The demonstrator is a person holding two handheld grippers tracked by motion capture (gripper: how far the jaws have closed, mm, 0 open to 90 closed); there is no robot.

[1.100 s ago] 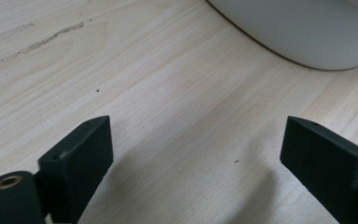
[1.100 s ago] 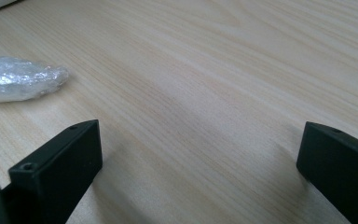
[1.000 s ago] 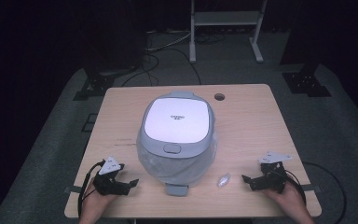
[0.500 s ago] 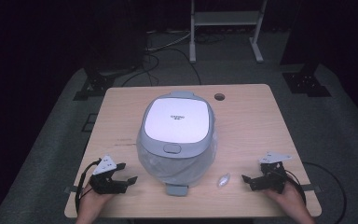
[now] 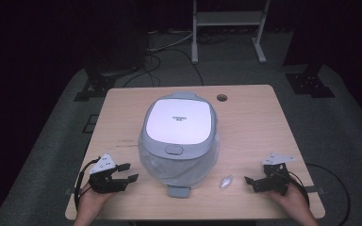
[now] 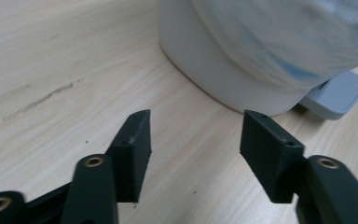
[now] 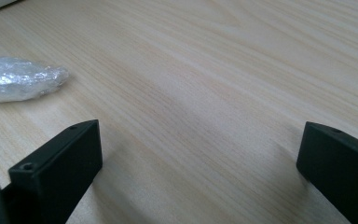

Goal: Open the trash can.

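A grey and white rice cooker (image 5: 179, 136) with its lid down stands mid-table, its lower body (image 6: 223, 70) wrapped in clear plastic. A small crumpled plastic wad (image 5: 226, 181) (image 7: 18, 79) lies on the wood to its front right. My left gripper (image 5: 128, 173) (image 6: 193, 140) rests at the front left, pointing at the cooker's base; its jaws have just been closing, stand half apart and hold nothing. My right gripper (image 5: 250, 182) (image 7: 196, 154) rests at the front right, jaws wide open and empty, the wad just ahead to the left.
The cooker's grey front tab (image 5: 178, 190) (image 6: 338, 93) sticks out toward the table's near edge (image 5: 193, 217). A round cable hole (image 5: 222, 98) sits at the back of the wooden table. A white stand (image 5: 228, 28) and dark equipment stand on the floor beyond.
The left gripper's jaws have narrowed from wide to about half apart. The right gripper, the cooker and the wad have stayed put.
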